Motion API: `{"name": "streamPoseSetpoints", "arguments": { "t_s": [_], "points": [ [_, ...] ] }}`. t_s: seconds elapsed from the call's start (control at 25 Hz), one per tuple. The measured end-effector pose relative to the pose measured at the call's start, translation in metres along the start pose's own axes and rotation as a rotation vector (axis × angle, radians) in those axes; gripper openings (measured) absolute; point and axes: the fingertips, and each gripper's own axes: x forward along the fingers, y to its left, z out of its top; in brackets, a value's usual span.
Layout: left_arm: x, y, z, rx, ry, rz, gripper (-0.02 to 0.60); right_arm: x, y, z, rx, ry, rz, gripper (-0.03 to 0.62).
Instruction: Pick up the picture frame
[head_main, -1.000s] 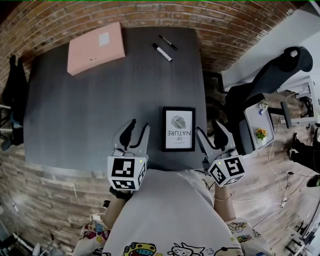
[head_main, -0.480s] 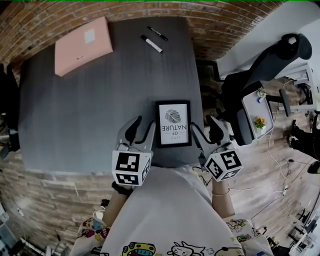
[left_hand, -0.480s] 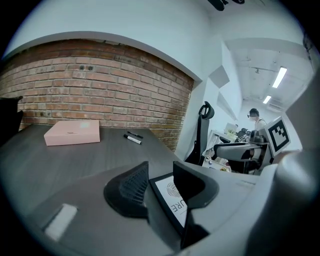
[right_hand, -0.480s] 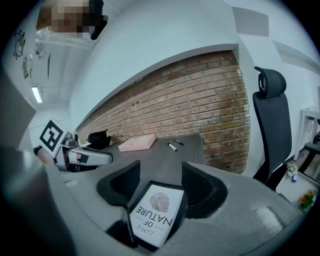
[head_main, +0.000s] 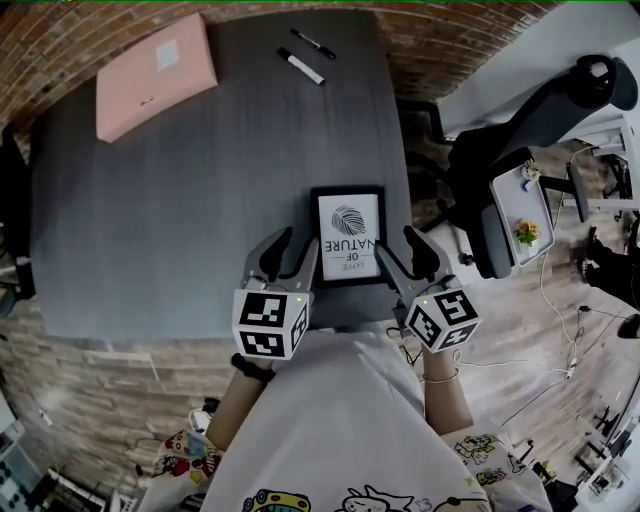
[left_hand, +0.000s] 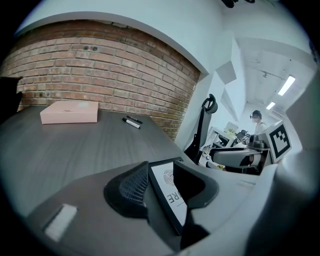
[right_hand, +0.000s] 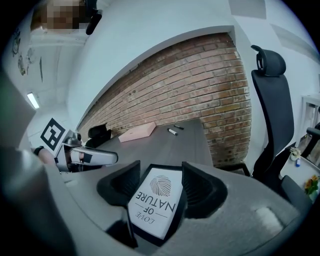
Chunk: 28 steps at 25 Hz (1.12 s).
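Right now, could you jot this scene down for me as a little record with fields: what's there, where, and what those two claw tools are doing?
Picture frame: flat on the dark table, near the person's edge, print facing up
Left gripper: jaws apart, at the frame's left edge
Right gripper: jaws apart, at the frame's right edge
Grip: neither gripper closed on the frame yet
Far end of table: pink box, two markers
Beside table: black office chair
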Motion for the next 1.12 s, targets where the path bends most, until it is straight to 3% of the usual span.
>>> {"name": "streamPoseSetpoints", "arguments": {
  "t_s": [0.76, 1.12],
  "points": [
    [0.054, 0.002, -0.073, -0.064, 0.201, 0.012, 0.166, 0.029, -0.027, -0.060, 0.114, 0.134, 0.007, 0.255],
    [0.063, 0.006, -0.086, -0.099, 0.229, 0.038, 0.150, 0.031, -0.029, -0.067, 0.143, 0.144, 0.009, 0.254]
  ]
}}
